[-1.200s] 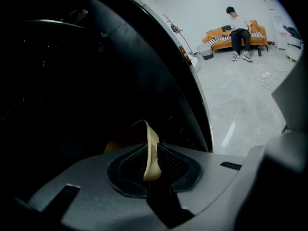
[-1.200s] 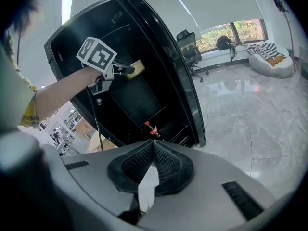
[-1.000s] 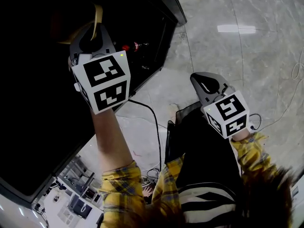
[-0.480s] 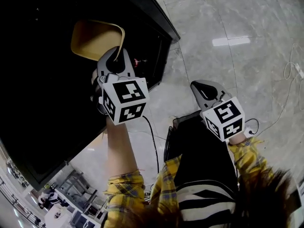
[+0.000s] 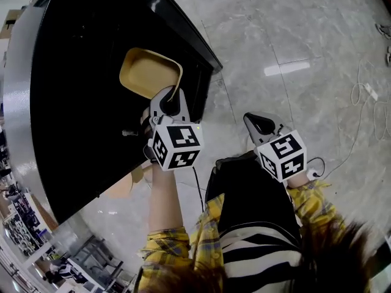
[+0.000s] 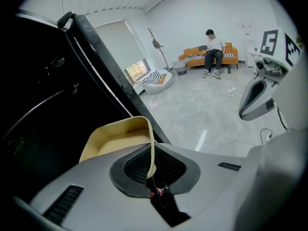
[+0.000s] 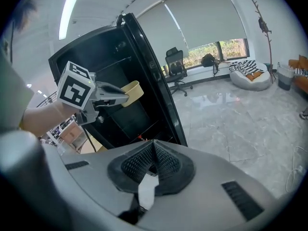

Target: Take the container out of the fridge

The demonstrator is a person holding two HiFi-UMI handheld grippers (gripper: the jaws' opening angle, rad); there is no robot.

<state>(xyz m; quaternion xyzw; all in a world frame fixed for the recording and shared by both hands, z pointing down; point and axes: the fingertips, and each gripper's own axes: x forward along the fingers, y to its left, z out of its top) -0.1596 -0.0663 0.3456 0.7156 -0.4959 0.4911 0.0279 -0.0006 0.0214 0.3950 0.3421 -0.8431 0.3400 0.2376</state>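
- My left gripper (image 5: 173, 97) was clamped shut on the thin rim of the tan container (image 5: 146, 72). It had one wall only, with nothing supporting it underneath.
- The container sat up at the open front of the black fridge (image 5: 73, 102), close to its front edge. I couldn't tell if it was fully clear of the opening.
- My right gripper (image 5: 255, 121) was closed on nothing, well off to the side over the floor (image 5: 305, 35), so no backup there.
- Worry one: that rim looked bendy, so a quick swing could make the tub pivot or slip out of the pinch.
- Worry two: pulling it out at an angle could knock its far side on the fridge's edge and pop it loose.
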